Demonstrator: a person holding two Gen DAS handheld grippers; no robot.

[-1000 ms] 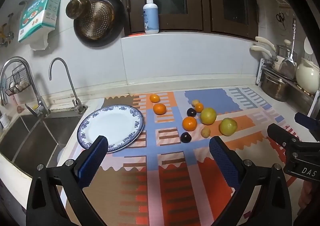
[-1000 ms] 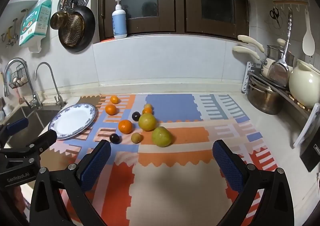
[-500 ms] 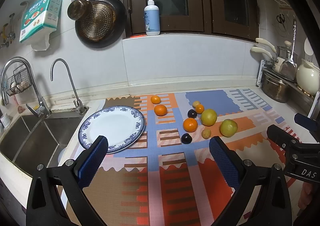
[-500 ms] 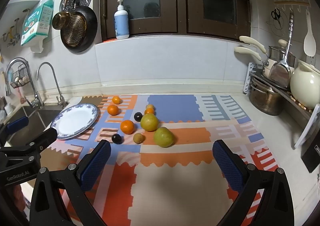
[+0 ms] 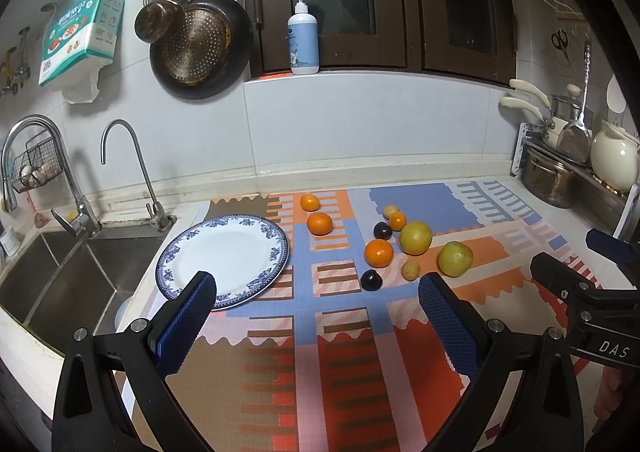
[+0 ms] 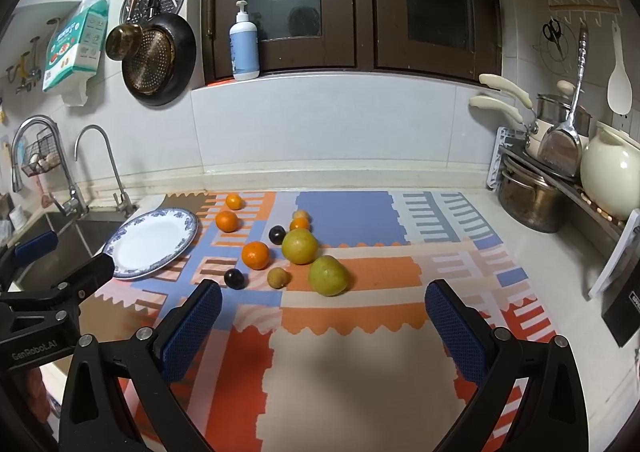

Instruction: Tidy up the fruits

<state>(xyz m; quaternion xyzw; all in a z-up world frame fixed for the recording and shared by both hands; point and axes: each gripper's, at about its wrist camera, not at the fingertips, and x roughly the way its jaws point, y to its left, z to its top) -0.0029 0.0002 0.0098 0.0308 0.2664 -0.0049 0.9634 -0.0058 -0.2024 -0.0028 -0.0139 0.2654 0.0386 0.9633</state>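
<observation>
Both hand-held grippers, left [image 5: 316, 310] and right [image 6: 324, 312], were wide and empty. The fruits [image 6: 299, 246] looked round, firm, roll-prone; best gripped across the middle. The plate [image 5: 224, 256] lay bare.

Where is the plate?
The round white plate with the blue patterned rim lies on the left of the striped mat, beside the steel sink, with nothing on it.

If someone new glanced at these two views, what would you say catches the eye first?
Probably the loose cluster of fruit in the middle of the bright patterned mat: oranges, two large yellow-green ones, two dark plums. Left of it lies an empty blue-rimmed plate, beside the sink. In the foreground, the left gripper and right gripper both gape open, holding nothing.
</observation>
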